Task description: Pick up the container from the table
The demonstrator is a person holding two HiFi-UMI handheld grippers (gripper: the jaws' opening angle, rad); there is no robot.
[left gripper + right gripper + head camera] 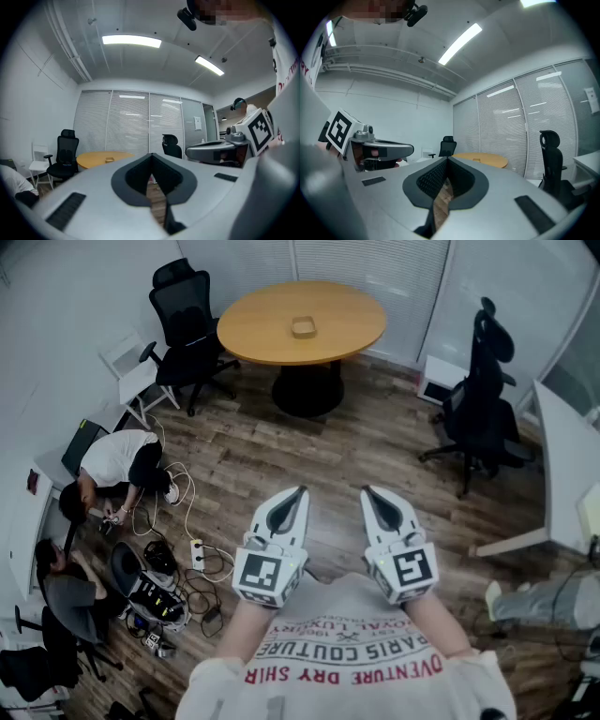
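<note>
Container (303,327): small, low, tan, squarish box, standing alone near the middle of the round wooden table (258,320), far centre.
Left gripper (294,497), right gripper (371,495): both clenched on nothing, side by side, near, well apart from the table.

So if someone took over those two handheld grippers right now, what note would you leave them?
Left gripper: shut, holding nothing.
Right gripper: shut, holding nothing.
Container: sits near the middle of the round wooden table across the room, well away from both grippers.
Done: nothing yet.
Left: walk to the table, open a gripper, close it on the container and lift.
</note>
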